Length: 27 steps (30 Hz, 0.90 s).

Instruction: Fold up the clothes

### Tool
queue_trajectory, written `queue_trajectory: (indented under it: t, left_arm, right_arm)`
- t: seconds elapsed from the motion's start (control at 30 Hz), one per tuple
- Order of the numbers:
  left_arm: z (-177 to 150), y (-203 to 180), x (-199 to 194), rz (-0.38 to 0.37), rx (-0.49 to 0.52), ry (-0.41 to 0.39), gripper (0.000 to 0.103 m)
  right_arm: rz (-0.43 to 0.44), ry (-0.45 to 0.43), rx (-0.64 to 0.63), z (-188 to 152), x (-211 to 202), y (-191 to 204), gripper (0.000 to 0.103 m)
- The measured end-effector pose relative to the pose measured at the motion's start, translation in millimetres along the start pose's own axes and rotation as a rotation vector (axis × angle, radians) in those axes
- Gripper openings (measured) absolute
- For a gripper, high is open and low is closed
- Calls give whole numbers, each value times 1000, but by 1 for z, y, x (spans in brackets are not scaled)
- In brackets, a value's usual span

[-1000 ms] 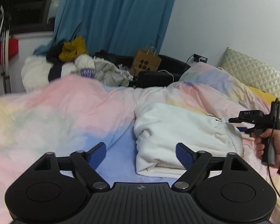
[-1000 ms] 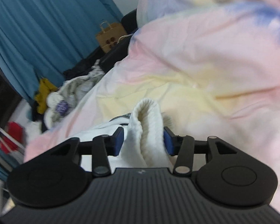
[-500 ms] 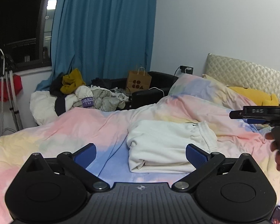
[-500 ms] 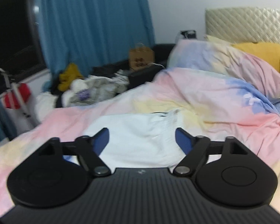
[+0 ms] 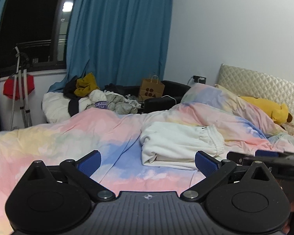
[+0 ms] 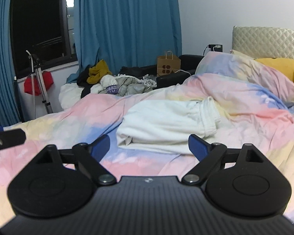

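So the white sweatpants (image 5: 178,143) are sitting folded in a neat-ish bundle on the pastel duvet (image 5: 72,137), just right of center in the left wrist view and dead center in the right wrist one, waistband end pointing to the right. Left gripper (image 5: 148,161) is spread wide with nothing between the pads, and the right gripper (image 6: 149,145) is released too, nothing in it, both hovering short of the bundle and not touching it. Looks to me like this piece is basically done and the next job is grabbing something from the clothes pile (image 6: 117,86) at the middle left, beyond the bed. If it were me, I'd leave the folded bundle alone, maybe just pat the lower left corner where the layers bulge a bit. For the next garment, pick one item off the top of the pile instead of a clump, lay it flat on the bare stretch of duvet at left so it doesn't drag the finished pants, then pinch two corners with both grippers before folding.
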<state>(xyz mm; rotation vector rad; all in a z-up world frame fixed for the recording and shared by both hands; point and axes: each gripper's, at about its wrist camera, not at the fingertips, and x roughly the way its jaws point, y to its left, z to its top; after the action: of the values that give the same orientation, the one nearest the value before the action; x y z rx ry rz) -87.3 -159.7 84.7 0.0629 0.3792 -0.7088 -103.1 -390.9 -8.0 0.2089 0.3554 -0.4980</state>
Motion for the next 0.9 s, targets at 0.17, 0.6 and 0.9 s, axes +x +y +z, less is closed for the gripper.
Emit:
queue_trajectory:
  t: [0.17,0.6,0.9]
  left_arm:
    - [-12,10,-3,11,4,11,103]
    - [-21,20,3,81,29,24,103]
    - [-24,24,9,77,35,40,103]
  right_arm:
    - [-9,30,17,-24,10,9,89]
    - [-99,-33,12,-32,8,7,89]
    - [-117,-55,5,-33,7,5,89]
